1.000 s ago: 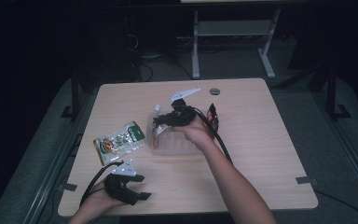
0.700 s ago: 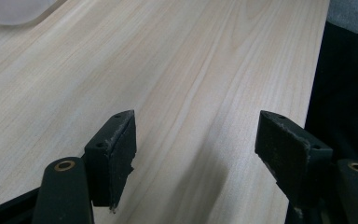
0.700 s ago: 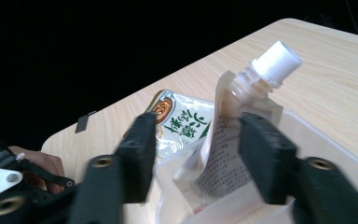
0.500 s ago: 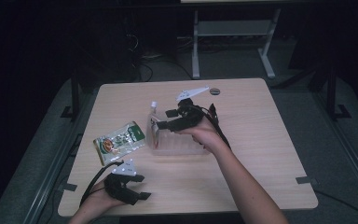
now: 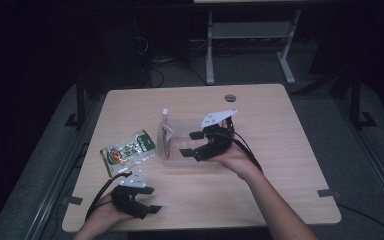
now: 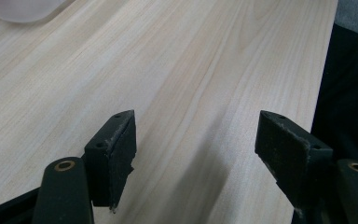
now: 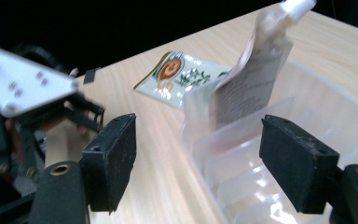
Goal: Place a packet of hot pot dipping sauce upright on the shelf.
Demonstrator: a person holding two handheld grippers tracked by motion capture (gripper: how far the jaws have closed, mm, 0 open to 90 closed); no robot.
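Right gripper [image 5: 193,144]: it hangs over the clear plastic bin [image 5: 177,159] at the middle of the table [image 5: 280,150], pointing toward the person's left. Its fingers [image 7: 109,161] stand well apart, having just been opening, with nothing clamped between them. In the right gripper view the bin's near corner and open interior lie between the two pads; no contact with either pad is visible.

Spouted pouch [image 5: 167,135]: it stands upright inside the bin, leaning against the bin's left wall, white cap uppermost and rising above the rim. The right gripper view shows it as a translucent pouch [image 7: 251,88] with a printed label (the print is too blurred to read). It is free of both grippers.

Flat snack packet [image 5: 128,151]: it lies on the table just left of the bin, apart from it, printed face up in green and white. The right gripper view shows it [image 7: 182,77] beyond the bin's corner.

Left gripper [image 5: 152,204]: it rests low at the near left edge of the table, well apart from the bin and the packet. Its fingers [image 6: 114,156] are spread wide and hold nothing; bare table surface shows between them, with the table's edge just beside one pad.

A small dark round disc [image 5: 230,97] sits near the far edge of the table.
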